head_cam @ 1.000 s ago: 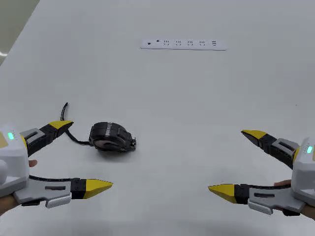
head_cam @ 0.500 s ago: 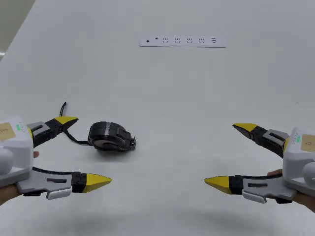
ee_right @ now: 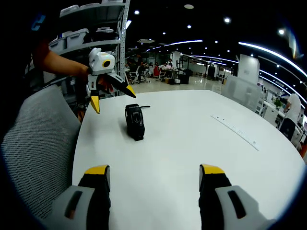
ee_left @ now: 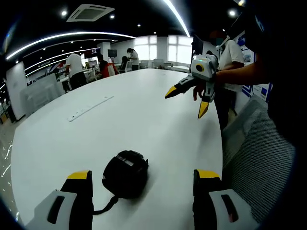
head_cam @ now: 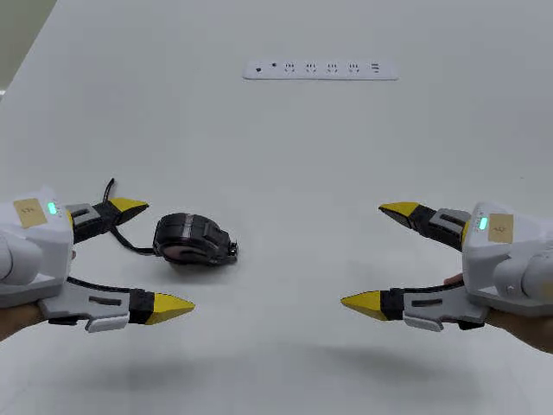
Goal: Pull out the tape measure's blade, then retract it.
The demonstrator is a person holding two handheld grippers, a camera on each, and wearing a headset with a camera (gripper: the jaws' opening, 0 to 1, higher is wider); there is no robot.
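Tape measure [head_cam: 194,239] lies on the counter [head_cam: 302,156], no blade drawn, just ahead of the left gripper [ee_right: 113,100]. Its fingers are spread wide and empty, likely lined up to clamp the case. Right gripper [head_cam: 363,255] is well apart, equally wide and empty, probably reserved for the blade hook.

tape measure [head_cam: 194,239] black | left gripper [ee_right: 113,102], right gripper [head_cam: 363,255] yellow-tipped | table [head_cam: 302,156] white

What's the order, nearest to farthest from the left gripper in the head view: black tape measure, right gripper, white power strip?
1. Black round tape measure, just in front of the left gripper.
2. Right gripper, across to the right.
3. Long white power strip, far back.
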